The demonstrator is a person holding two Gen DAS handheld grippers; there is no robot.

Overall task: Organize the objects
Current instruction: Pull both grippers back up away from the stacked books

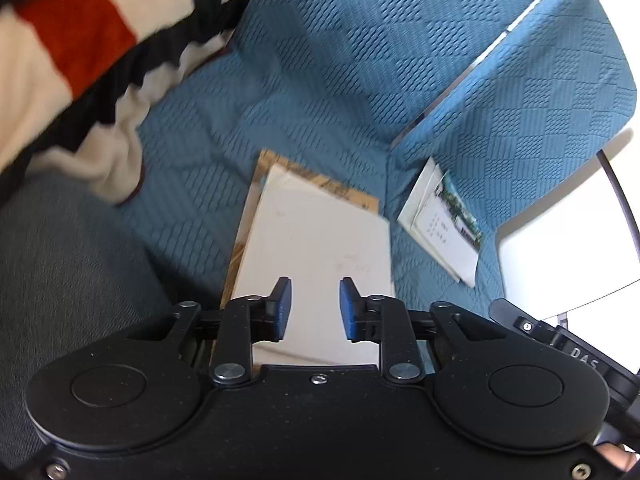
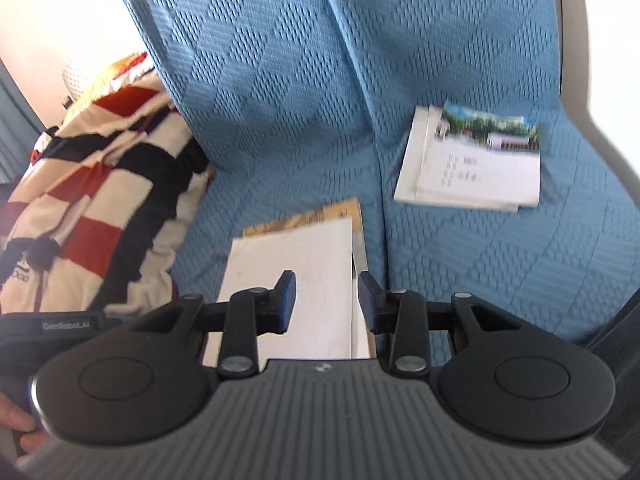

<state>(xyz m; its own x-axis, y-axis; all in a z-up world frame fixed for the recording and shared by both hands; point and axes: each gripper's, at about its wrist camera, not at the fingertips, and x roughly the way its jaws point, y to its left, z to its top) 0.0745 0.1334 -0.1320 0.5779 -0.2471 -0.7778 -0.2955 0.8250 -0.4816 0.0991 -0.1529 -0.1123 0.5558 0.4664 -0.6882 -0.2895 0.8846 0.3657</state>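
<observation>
The left gripper (image 1: 311,307) tilts steeply downward, its two blue-padded fingers (image 1: 283,307) parted by a moderate gap with nothing pinched between them; the pads press on nothing. At the far right lower corner of its view a fingertip of the person's hand (image 1: 618,458) curls round the housing. The right gripper (image 2: 327,304) also angles downward, a little less steeply, its jaws standing slightly wider apart and likewise empty. The person's hand (image 2: 18,426) grips that tool's body at the lower left edge of the right wrist view. The two grippers sit close side by side.
</observation>
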